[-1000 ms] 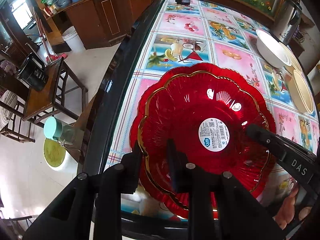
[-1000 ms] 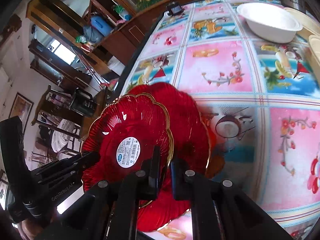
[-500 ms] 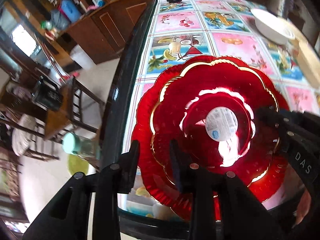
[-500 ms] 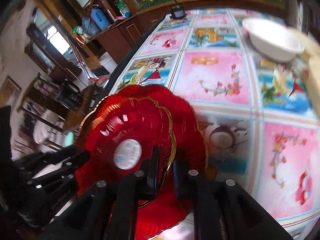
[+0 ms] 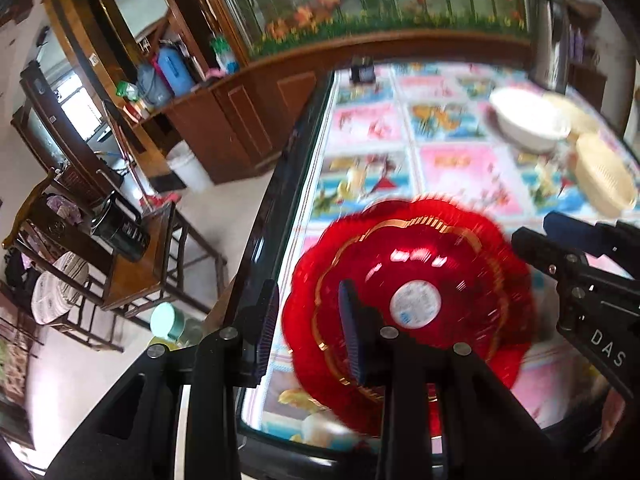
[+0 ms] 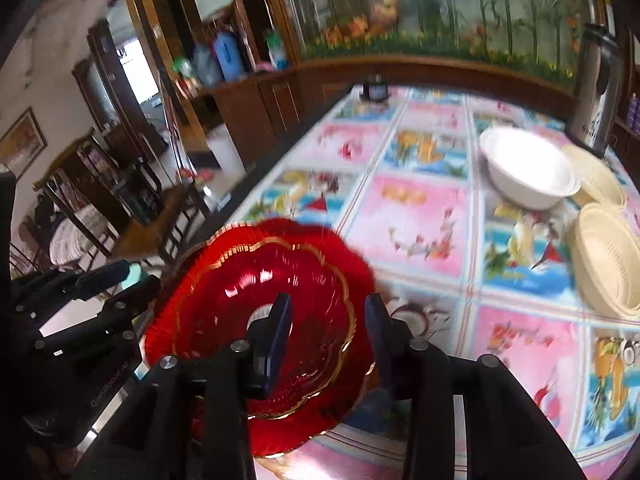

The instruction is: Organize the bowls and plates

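The small red plate [image 6: 264,320] is stacked inside the big red plate [image 6: 344,392], close to the near edge of the table [image 6: 416,220]. This part looks done. Far from the red plates, the white bowl [image 6: 528,172] and the cream baskets [image 6: 608,260] are still left to be sorted. The right gripper [image 6: 326,336] is spread wide over the red plates, and nothing is held. The left gripper [image 5: 308,328] is spread too. A second ago, both were pinched on the small plate's rim.
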`<action>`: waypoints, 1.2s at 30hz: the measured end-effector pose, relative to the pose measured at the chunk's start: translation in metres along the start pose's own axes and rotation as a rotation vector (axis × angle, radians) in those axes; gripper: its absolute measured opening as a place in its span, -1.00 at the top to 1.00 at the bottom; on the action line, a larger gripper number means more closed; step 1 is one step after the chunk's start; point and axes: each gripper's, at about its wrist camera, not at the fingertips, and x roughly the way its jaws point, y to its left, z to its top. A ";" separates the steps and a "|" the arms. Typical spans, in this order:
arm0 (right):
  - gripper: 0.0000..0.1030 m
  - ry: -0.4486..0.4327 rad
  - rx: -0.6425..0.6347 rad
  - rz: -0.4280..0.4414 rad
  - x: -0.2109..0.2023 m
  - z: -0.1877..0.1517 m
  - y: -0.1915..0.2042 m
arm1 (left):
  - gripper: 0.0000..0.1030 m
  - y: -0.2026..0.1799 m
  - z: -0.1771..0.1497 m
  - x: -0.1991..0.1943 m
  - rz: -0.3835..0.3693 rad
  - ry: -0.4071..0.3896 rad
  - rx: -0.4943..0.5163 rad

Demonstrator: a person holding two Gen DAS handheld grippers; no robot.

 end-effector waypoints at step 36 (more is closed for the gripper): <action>-0.06 -0.275 0.427 -0.233 -0.121 -0.051 -0.278 | -0.30 -0.226 0.068 -0.042 -0.244 -0.139 0.152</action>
